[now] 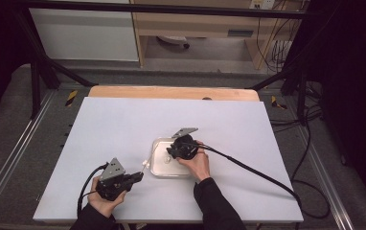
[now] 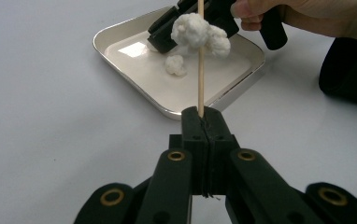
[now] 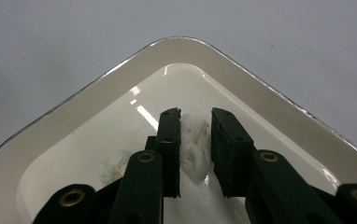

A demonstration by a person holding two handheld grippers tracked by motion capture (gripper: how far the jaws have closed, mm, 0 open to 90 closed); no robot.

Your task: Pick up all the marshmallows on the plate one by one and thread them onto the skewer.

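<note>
Left gripper (image 1: 134,178): nearest the table's front edge, left of the tray; jaws fully closed on the base of a thin wooden stick (image 2: 200,60).
Stick: in the left gripper view it rises from the clamped jaws straight up the frame; one white puffy lump (image 2: 191,31) sits on it up near the top. In the high view this reads as a pale sliver with a white tip (image 1: 144,164) pointing at the tray's left edge.
Table (image 1: 123,124): flat pale sheet, both grippers over its front half.
Tray (image 1: 158,143): shallow metal tray with rounded corners, just beyond and right of the left gripper.
Tray contents: left gripper view shows a small white piece (image 2: 175,65) loose on the tray floor; right gripper view shows another pale piece (image 3: 116,164) low left, part hidden by a jaw.
Right gripper (image 1: 174,151): down in the tray, hand (image 1: 196,162) behind it. Jaws partly open, a white lump (image 3: 194,147) between them; left pad touches it, right pad shows a narrow gap.
Grip on that lump: not clamped yet.
Floor: cable (image 1: 257,173) trails off right across the table.
</note>
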